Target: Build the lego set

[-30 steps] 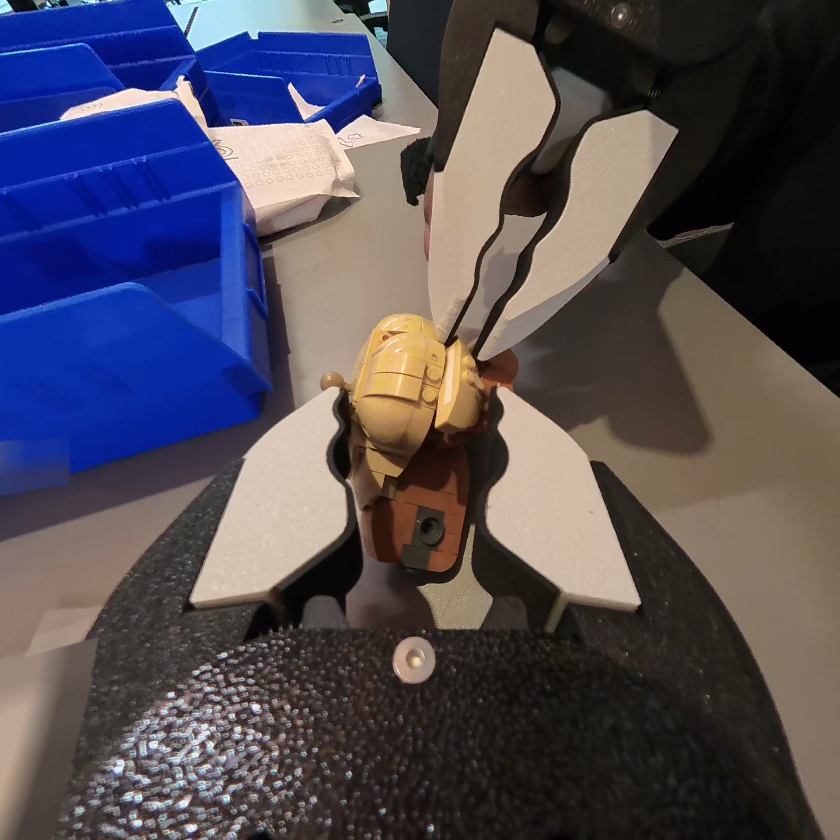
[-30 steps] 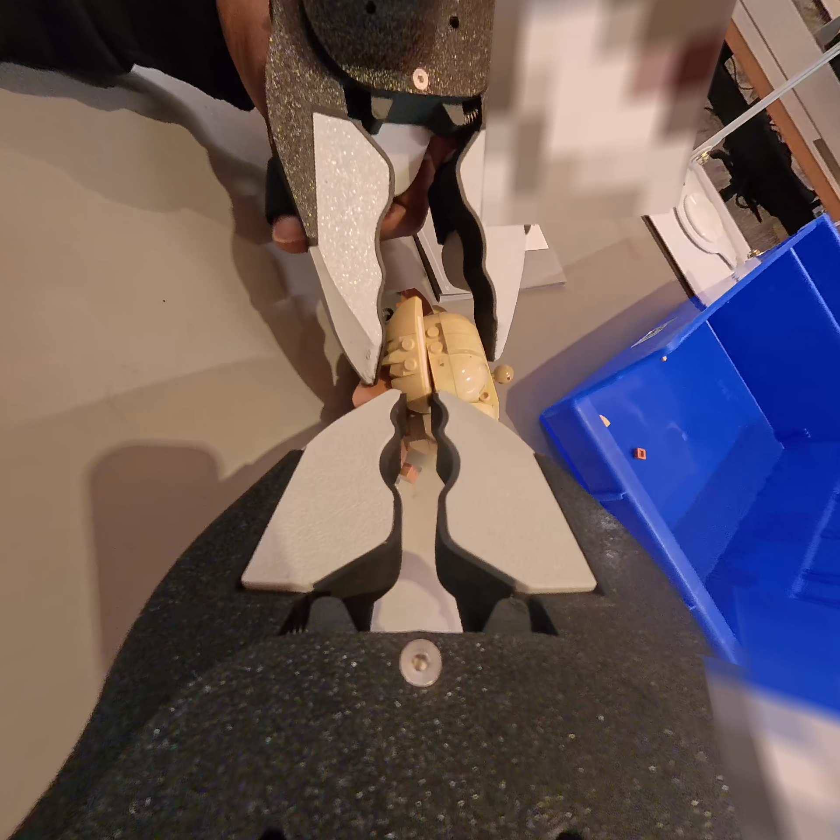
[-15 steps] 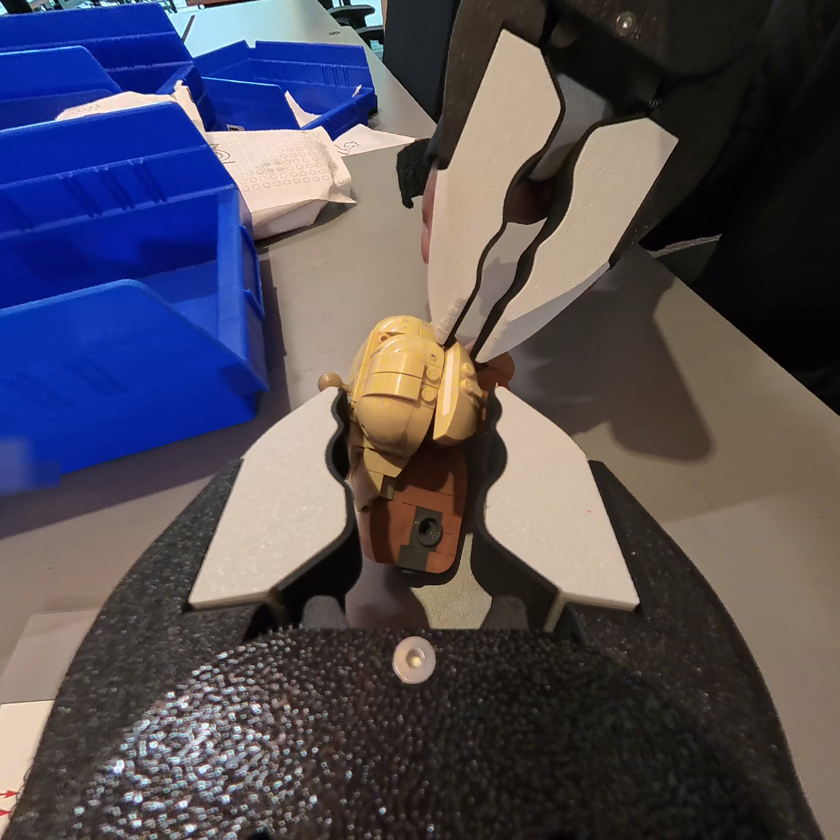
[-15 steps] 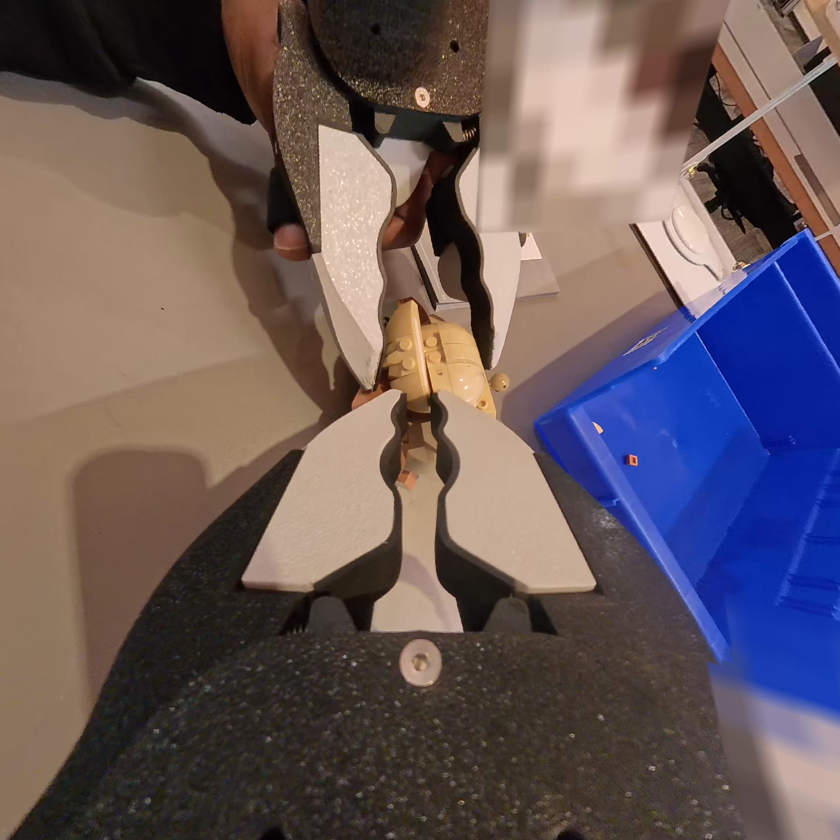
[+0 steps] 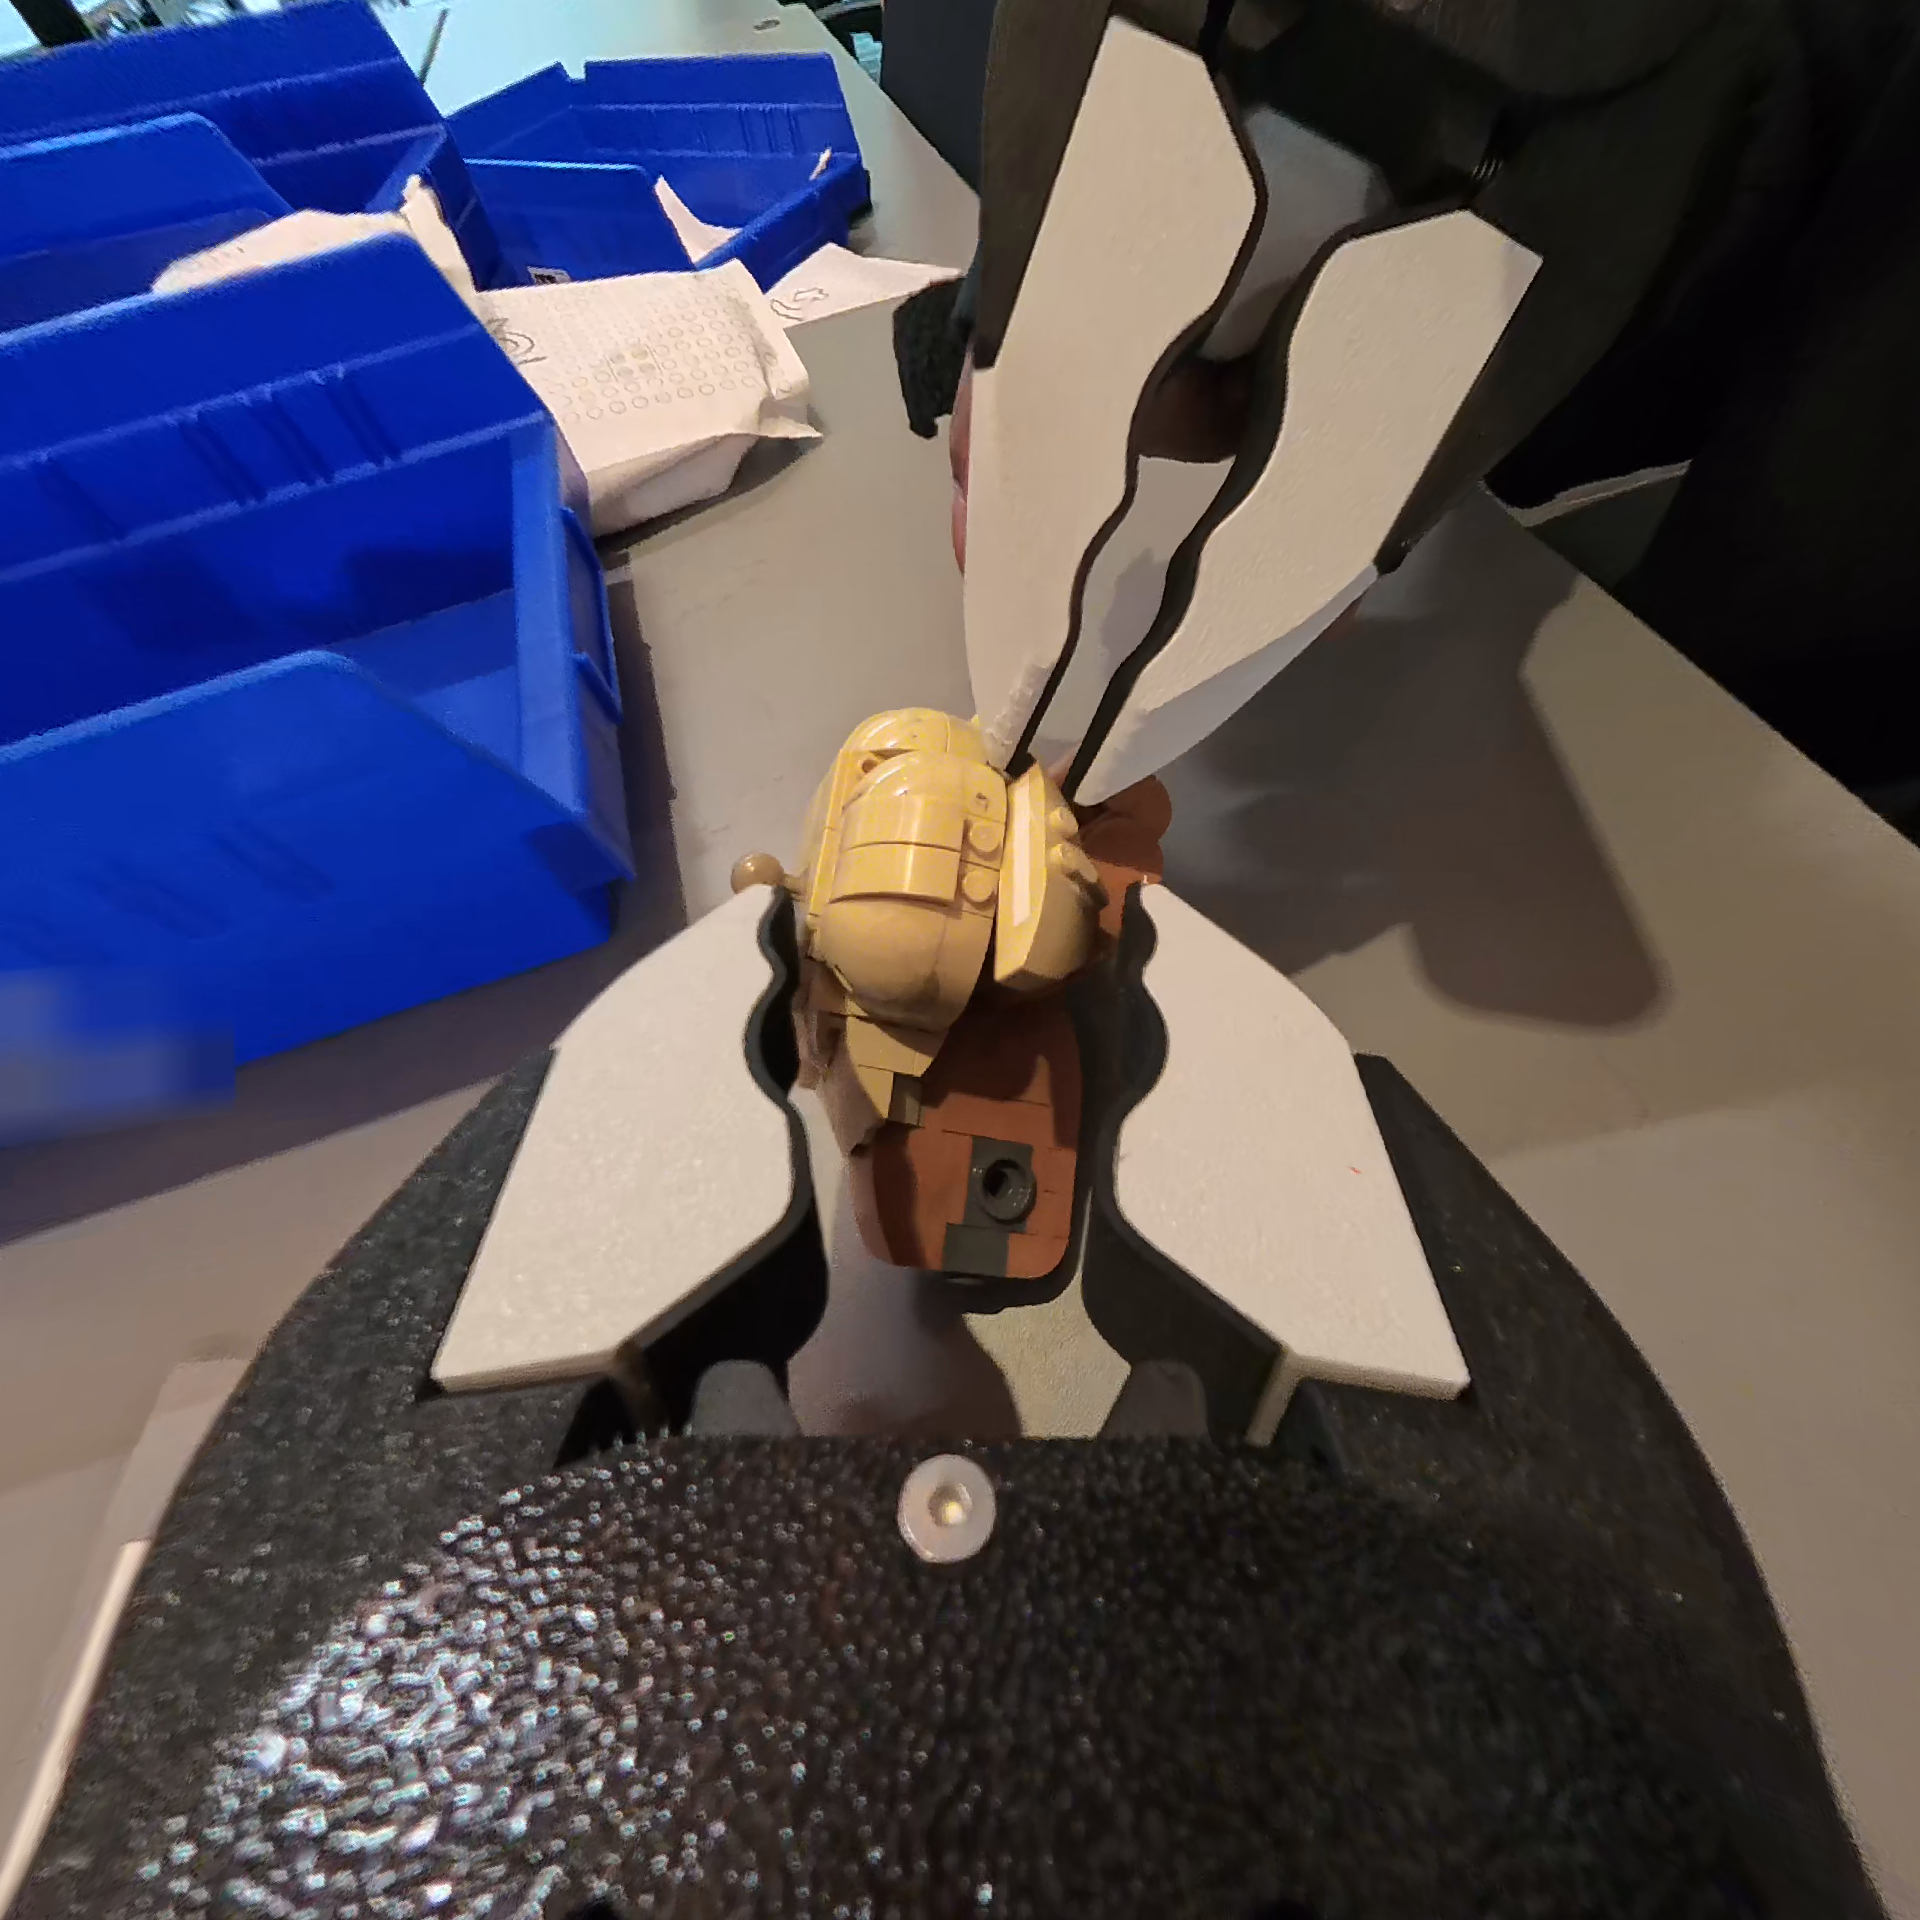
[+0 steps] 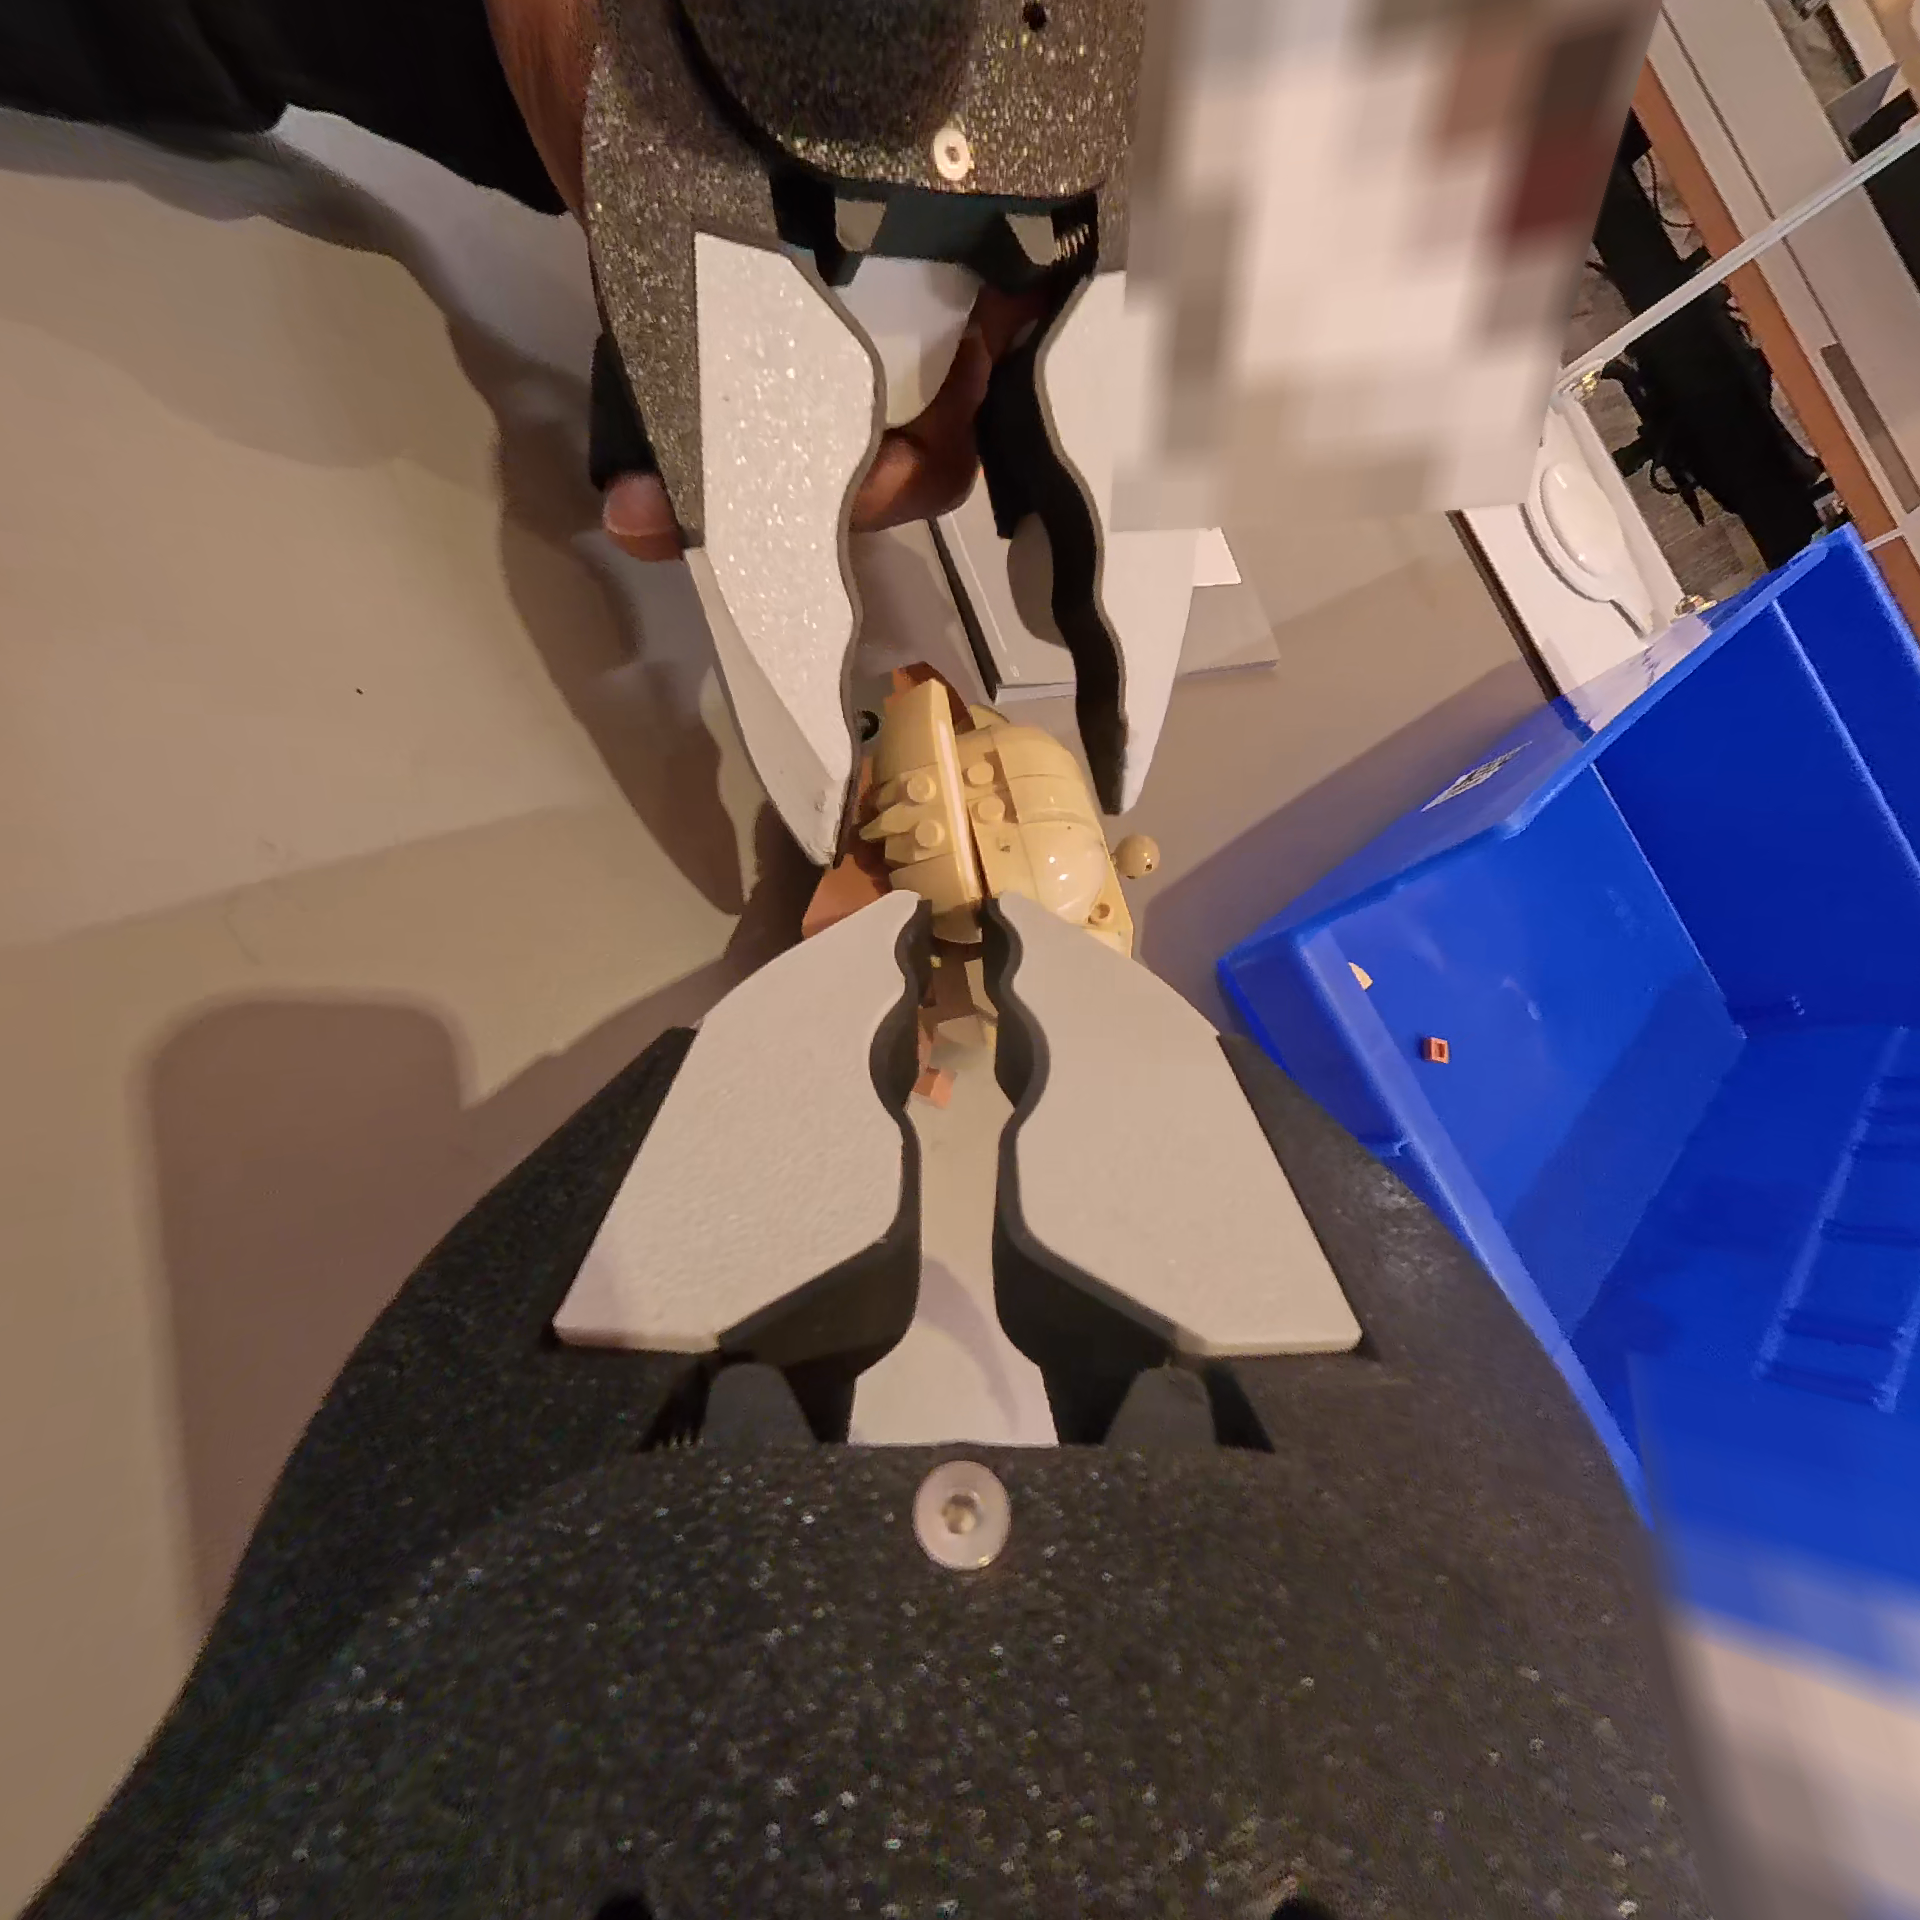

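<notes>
A brick model [image 5: 904, 894] with a tan domed top and a brown body [image 5: 997, 1143] sits between the fingers of my left gripper [image 5: 951, 899]. Both pads press on its sides and hold it just above the grey table [image 5: 1558, 1143]. My right gripper [image 5: 1049, 779] comes down from above, nearly closed. Its tips pinch a thin tan panel [image 5: 1023, 883] on the model's right side. In the right wrist view my right gripper [image 6: 954, 902] grips that panel's [image 6: 951, 790] near edge. The left gripper [image 6: 971, 826] straddles the model [image 6: 1039, 821] from the far side.
Blue bins [image 5: 260, 623] stand close on the left of the model, with a white packet [image 5: 665, 384] behind them. In the right wrist view a blue bin [image 6: 1662, 987] holds a small orange piece [image 6: 1439, 1049]. A grey flat sheet [image 6: 1226, 634] lies beyond the model. My left and right fingertips are right by each other.
Both grippers keep their hold and barely move. The tan panel stands slightly more away from the dome than a second ago.
</notes>
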